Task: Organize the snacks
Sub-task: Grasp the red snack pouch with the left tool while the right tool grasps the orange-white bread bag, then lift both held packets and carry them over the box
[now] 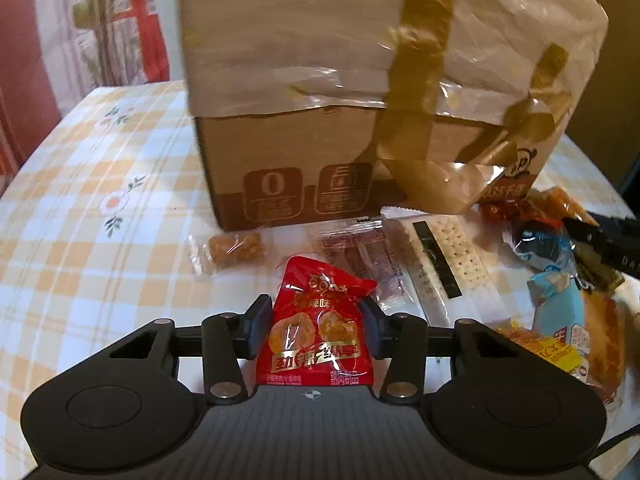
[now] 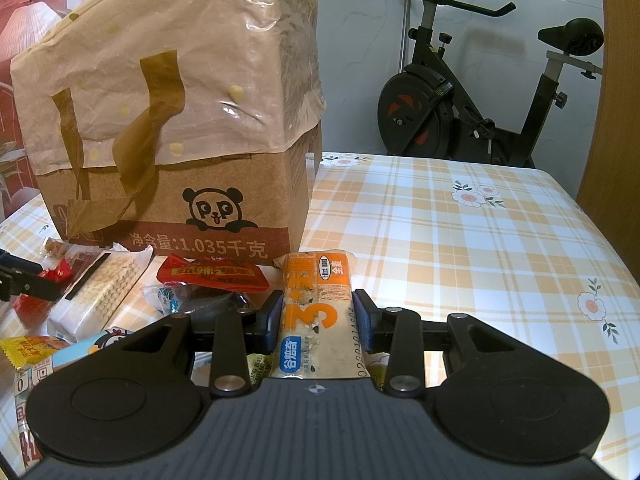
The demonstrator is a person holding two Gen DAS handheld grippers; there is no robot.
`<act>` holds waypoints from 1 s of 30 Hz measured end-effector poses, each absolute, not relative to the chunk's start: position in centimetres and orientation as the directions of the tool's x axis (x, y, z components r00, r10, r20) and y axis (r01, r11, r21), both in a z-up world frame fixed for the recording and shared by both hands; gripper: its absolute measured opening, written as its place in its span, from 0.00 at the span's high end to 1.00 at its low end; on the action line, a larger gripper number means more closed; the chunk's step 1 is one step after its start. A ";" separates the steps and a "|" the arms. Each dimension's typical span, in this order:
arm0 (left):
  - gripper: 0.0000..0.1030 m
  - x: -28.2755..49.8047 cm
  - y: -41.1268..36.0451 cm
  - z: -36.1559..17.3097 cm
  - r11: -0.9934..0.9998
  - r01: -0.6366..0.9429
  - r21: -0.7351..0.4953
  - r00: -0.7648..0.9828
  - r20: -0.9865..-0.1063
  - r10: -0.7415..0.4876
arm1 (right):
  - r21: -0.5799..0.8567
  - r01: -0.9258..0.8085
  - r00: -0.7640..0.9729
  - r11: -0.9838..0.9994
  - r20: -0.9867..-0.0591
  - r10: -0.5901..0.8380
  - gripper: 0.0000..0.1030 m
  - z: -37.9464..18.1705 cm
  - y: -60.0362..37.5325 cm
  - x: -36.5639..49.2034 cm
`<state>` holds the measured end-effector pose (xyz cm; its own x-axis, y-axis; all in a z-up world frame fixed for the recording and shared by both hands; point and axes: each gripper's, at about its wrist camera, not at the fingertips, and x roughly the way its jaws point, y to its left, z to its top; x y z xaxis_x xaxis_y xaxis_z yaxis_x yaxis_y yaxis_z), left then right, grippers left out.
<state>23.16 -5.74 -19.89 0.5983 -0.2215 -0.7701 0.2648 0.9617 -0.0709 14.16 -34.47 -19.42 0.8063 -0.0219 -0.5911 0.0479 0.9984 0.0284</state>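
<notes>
My left claw (image 1: pixel 316 328) is clenched on a red snack packet (image 1: pixel 316 340), its dark pads pressing the packet's two sides so that the foil stands up between them above the checked desk (image 1: pixel 100 200). Just past it lie a clear-wrapped brown nugget (image 1: pixel 234 248), a flat transparent sachet (image 1: pixel 360 256) and a long cracker pack (image 1: pixel 448 256), all close to the foot of the cardboard box (image 1: pixel 304 160), which wears a crinkled plastic bag with brown handles over its top. My right claw (image 2: pixel 318 316) grips an orange-and-white cereal bar (image 2: pixel 316 312) lengthwise, the blue pads tight on its edges, the bar pointing toward the box's panda-printed face (image 2: pixel 218 208). To the left of that bar sit another red packet (image 2: pixel 212 276) lying on a dark, blue-wrapped snack (image 2: pixel 200 300), and more wrappers crowd the lower left corner. The right side of the desk carries only its flower print, and an exercise bike (image 2: pixel 472 96) stands behind it.
</notes>
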 end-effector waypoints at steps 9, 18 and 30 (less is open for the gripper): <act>0.53 21.8 -4.3 -19.0 0.965 0.239 -0.107 0.622 -0.746 -0.237 | 0.027 0.047 0.806 0.999 -0.591 -0.022 0.62 -19.5 -34.4 14.2; 0.52 21.0 -3.5 -17.0 0.968 0.231 -0.100 0.672 -0.703 -0.233 | 0.026 0.054 0.801 0.998 -0.598 -0.027 0.62 -19.2 -34.4 14.1; 0.52 19.0 -0.4 -11.9 0.983 0.140 -0.119 0.812 -0.555 -0.183 | 0.117 0.135 0.863 0.984 -0.502 -0.059 0.62 -14.1 -36.9 11.2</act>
<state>19.02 -0.40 -11.91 0.8116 -0.1828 -0.5548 0.1399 0.9830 -0.1192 11.19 -36.94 -14.12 0.8627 -0.0586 -0.5023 0.1349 0.9839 0.1169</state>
